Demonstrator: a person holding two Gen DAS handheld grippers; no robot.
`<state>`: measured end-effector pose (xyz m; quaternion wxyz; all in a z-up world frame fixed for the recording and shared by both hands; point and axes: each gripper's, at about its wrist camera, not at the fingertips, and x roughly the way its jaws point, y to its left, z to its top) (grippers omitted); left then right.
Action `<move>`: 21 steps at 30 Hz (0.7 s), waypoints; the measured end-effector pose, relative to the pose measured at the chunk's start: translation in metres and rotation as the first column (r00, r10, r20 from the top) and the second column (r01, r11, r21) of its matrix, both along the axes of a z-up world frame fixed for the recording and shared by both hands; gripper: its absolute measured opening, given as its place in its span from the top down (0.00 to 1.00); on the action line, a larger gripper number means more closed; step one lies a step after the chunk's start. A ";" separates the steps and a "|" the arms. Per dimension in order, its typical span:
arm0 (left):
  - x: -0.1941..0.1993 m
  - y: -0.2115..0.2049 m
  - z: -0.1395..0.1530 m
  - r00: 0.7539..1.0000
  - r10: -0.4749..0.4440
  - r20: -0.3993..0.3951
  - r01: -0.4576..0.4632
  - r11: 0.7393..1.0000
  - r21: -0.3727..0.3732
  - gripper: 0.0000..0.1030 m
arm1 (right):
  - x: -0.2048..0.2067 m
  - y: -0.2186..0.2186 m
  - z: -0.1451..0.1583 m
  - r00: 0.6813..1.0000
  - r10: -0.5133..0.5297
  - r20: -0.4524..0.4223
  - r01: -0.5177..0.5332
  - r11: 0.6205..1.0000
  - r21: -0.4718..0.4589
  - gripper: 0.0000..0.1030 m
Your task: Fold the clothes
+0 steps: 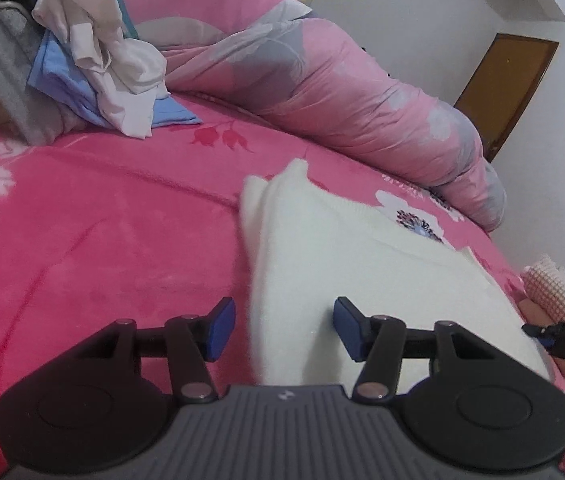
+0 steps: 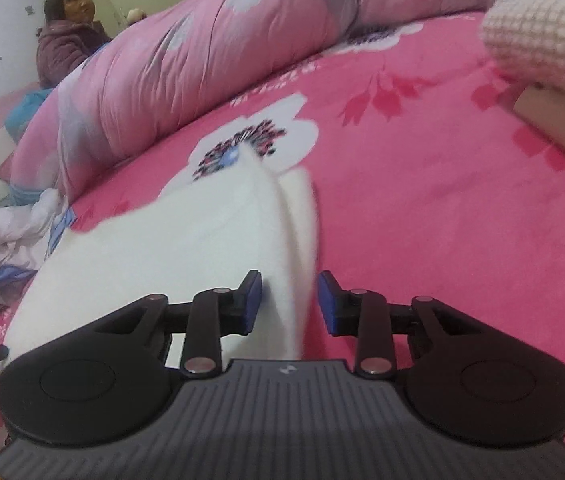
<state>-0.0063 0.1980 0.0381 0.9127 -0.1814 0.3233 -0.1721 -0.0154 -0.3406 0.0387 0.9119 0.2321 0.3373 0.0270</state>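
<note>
A white fleecy garment [image 1: 362, 272] lies on the pink flowered blanket [image 1: 102, 240], and its left edge runs up to a raised, blurred corner. My left gripper [image 1: 284, 328] is open and straddles that edge: one blue pad is over the blanket and the other is on the white cloth. In the right wrist view the same garment [image 2: 186, 232] has its right edge between the pads of my right gripper [image 2: 289, 300]. The jaws stand narrow and the cloth nearly fills them, with a thin gap at the right pad.
A pile of loose clothes [image 1: 82, 60] sits at the far left of the bed. A rolled pink quilt [image 1: 322, 80] runs along the back. A waffle-knit folded item [image 2: 550, 32] lies to the right. A person [image 2: 66, 40] sits beyond the quilt. A brown door [image 1: 506, 92] is behind.
</note>
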 end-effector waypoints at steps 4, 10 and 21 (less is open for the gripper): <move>-0.002 -0.006 0.002 1.000 -0.012 0.029 0.012 1.000 0.003 0.75 | -0.006 0.006 0.005 1.000 0.022 0.022 -0.022 1.000 -0.015 0.94; -0.007 -0.011 0.015 0.997 -0.027 0.073 0.027 1.000 0.007 0.87 | -0.027 0.006 0.024 0.996 -0.012 0.092 0.013 1.000 -0.014 0.96; 0.004 -0.004 0.003 0.999 0.017 0.038 -0.018 1.000 0.024 0.72 | -0.028 -0.008 -0.008 0.996 -0.086 0.036 0.084 0.995 0.045 0.91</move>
